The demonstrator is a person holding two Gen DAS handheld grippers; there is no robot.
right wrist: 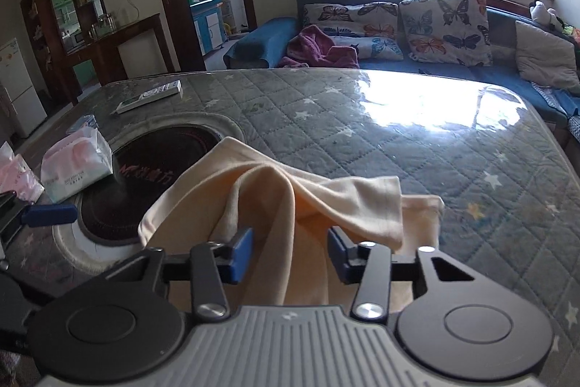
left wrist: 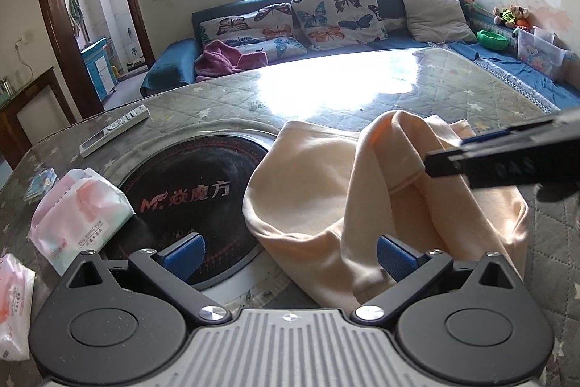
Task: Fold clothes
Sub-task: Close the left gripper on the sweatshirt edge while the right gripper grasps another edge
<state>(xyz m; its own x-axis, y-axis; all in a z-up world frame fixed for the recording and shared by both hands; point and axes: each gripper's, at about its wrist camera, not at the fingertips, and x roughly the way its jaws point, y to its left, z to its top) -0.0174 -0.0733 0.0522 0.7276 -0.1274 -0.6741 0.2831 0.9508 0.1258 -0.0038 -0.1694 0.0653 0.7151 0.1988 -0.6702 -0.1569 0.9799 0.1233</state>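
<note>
A cream garment (left wrist: 311,191) lies rumpled on the quilted table (left wrist: 326,97), its left edge over a black round hotplate (left wrist: 188,191). One fold of it rises in a ridge (right wrist: 268,205) between the blue pads of my right gripper (right wrist: 290,252), which is shut on that fold and holds it up off the table. From the left wrist view the right gripper (left wrist: 446,153) comes in from the right, with the fold tented up to its tips. My left gripper (left wrist: 290,254) stands wide open just above the garment's near left edge, nothing between its pads. One of its fingers (right wrist: 49,214) shows at the far left.
A white remote (left wrist: 114,133) lies at the table's far left. Two tissue packs (left wrist: 79,216) (left wrist: 14,307) sit left of the hotplate. The far side of the table (right wrist: 398,118) shines with window glare. A blue sofa (right wrist: 435,64) with butterfly cushions stands behind it.
</note>
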